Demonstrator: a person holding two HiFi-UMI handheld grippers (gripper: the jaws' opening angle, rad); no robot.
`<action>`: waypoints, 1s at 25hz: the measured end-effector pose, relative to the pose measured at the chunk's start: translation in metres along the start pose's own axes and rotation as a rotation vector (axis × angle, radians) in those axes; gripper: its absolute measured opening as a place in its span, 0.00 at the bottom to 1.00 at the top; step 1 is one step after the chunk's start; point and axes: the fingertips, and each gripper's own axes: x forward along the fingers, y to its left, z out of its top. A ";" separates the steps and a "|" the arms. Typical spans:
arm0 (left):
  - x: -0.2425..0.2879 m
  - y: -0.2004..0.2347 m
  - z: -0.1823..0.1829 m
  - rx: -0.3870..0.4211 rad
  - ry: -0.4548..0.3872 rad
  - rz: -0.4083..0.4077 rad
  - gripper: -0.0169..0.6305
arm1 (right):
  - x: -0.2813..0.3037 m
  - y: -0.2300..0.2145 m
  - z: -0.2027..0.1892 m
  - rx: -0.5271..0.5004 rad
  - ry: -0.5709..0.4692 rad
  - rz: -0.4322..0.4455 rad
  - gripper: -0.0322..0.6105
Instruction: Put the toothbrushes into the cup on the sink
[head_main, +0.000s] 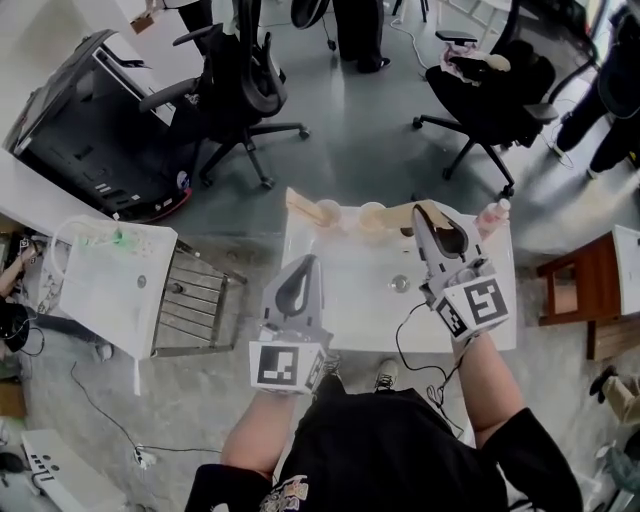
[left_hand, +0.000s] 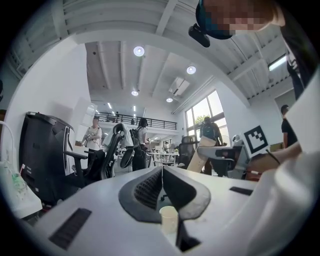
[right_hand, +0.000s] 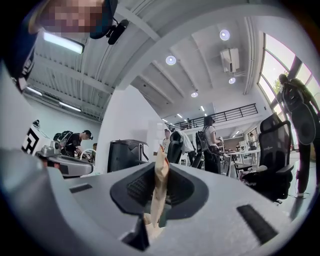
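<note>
Right tool (head_main: 421, 209) grips slim beige toothbrush (right_hand: 161, 185) at white rectangular sink's (head_main: 352, 298) 12 o'clock rim; left tool (head_main: 307, 260) closed, empty, at 8 o'clock edge.

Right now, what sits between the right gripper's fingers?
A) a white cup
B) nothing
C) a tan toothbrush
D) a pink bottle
C: in the right gripper view, the right gripper is shut on a tan toothbrush that stands between its fingers.
</note>
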 end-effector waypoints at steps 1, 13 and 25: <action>-0.001 0.000 -0.001 0.000 0.001 -0.004 0.04 | 0.002 -0.001 -0.002 0.001 0.001 -0.004 0.14; -0.004 0.018 -0.017 -0.020 0.039 -0.049 0.04 | 0.046 -0.001 -0.049 -0.008 0.076 -0.053 0.14; 0.003 0.051 -0.041 -0.054 0.093 -0.056 0.04 | 0.085 -0.012 -0.142 0.018 0.230 -0.122 0.14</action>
